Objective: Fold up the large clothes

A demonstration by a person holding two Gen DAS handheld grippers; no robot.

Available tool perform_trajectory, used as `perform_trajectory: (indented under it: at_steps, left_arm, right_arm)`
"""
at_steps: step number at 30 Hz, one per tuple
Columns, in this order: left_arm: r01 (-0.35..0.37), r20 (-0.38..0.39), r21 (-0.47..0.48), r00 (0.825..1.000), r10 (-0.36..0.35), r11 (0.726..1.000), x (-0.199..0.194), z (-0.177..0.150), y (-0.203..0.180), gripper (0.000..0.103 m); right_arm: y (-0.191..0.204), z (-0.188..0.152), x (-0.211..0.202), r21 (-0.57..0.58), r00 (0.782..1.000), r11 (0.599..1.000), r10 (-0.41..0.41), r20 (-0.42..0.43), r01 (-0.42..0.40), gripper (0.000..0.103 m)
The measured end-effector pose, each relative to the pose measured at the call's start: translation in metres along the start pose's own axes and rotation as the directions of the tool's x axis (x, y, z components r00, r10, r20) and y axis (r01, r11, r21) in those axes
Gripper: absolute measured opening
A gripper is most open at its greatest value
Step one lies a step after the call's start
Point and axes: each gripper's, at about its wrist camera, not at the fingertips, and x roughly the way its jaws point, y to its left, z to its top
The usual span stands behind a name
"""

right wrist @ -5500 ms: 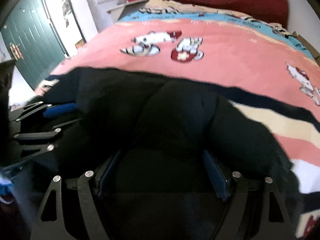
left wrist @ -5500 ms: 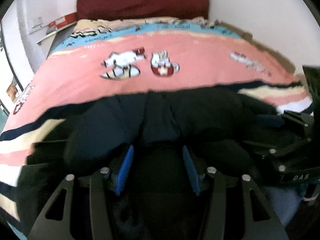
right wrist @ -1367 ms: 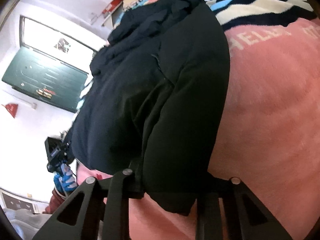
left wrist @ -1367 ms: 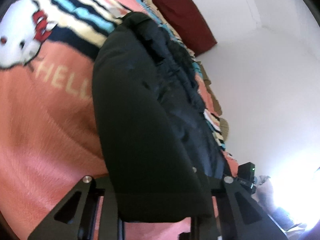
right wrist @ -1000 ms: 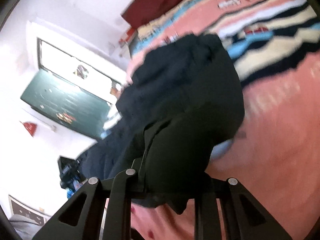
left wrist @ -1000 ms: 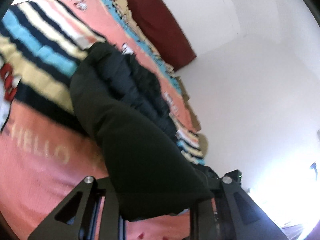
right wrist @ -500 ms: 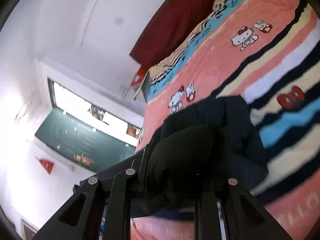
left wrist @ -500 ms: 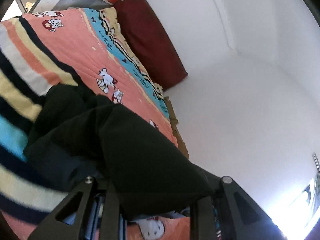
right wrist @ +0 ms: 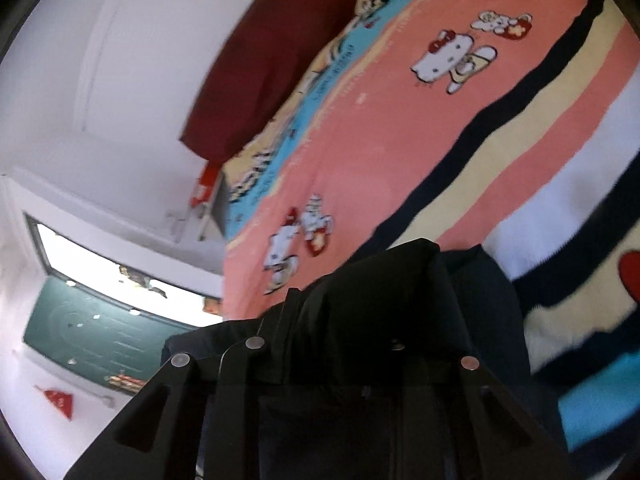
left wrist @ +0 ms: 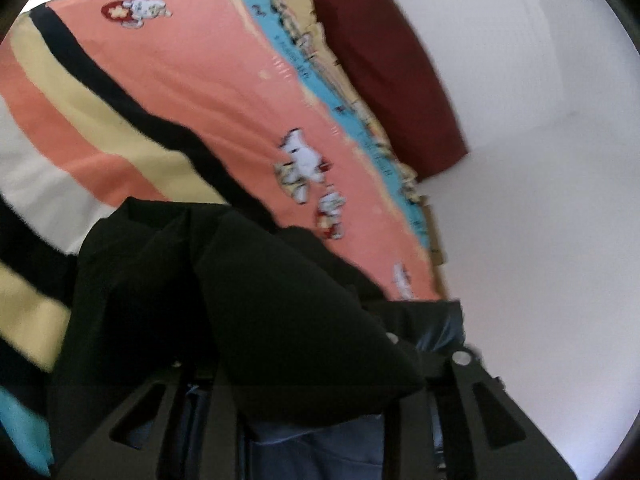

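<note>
Jacket (left wrist: 256, 308), black and padded, is the garment being folded, and it hangs bunched between the two grippers above a bed covered by a striped pink blanket (left wrist: 208, 80) with cartoon cats. In the left wrist view the left gripper (left wrist: 316, 392) has a thick fold of the jacket draped across its fingers, which the cloth hides entirely; the grip looks closed on that fold, since the fabric stands up from the frame instead of sliding off. In the right wrist view the right gripper (right wrist: 360, 364) likewise carries a stiff edge of the jacket rising straight from between its arms, so it too seems clamped on the cloth, though its fingertips are buried. Each gripper appears to hold its own part of the garment, probably so that the bulk can be carried in one piece and laid down in line. Both cameras tilt steeply, and the pictures are smeared, which suggests a swing in progress. A dark red headboard (right wrist: 260, 60) stands at the far end of the bed against the white wall, and a green door (right wrist: 88, 340) shows at the lower left of the right view. The fold looks partly made; the jacket is not yet resting flat on the blanket.
</note>
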Motion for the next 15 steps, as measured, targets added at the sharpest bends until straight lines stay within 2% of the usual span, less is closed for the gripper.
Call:
perform_trajectory:
  at_steps: [5, 10, 11, 13, 14, 15]
  left_arm:
    - [0.046, -0.011, 0.009, 0.999, -0.045, 0.999, 0.028, -0.002, 0.016, 0.025]
    - [0.084, -0.026, -0.045, 0.996, -0.086, 0.995, 0.028, 0.0, 0.022, 0.029]
    - [0.105, -0.02, -0.071, 0.994, -0.107, 0.992, 0.025, 0.001, 0.023, 0.034]
    - [0.146, 0.001, -0.113, 0.989, -0.147, 0.983, 0.017, 0.004, 0.022, 0.044]
    - [0.165, 0.017, -0.129, 0.986, -0.164, 0.978, 0.014, 0.006, 0.021, 0.053]
    - [0.171, 0.033, -0.139, 0.985, -0.168, 0.975, 0.01, 0.008, 0.019, 0.055]
  right_arm:
    - [-0.025, 0.0, 0.035, 0.026, 0.999, 0.999, -0.034, -0.012, 0.034, 0.029]
    - [-0.031, -0.001, 0.043, 0.022, 1.0, 1.0, -0.007, -0.019, 0.008, 0.035]
    - [-0.032, 0.0, 0.042, 0.031, 1.0, 1.0, 0.002, -0.018, -0.002, 0.04]
    - [-0.033, 0.001, 0.037, 0.049, 0.999, 0.998, 0.033, -0.006, -0.033, 0.056]
    - [-0.032, 0.001, 0.035, 0.047, 0.999, 0.998, 0.042, 0.004, -0.042, 0.07]
    - [-0.028, 0.002, 0.031, 0.035, 0.999, 0.998, 0.043, 0.016, -0.044, 0.08]
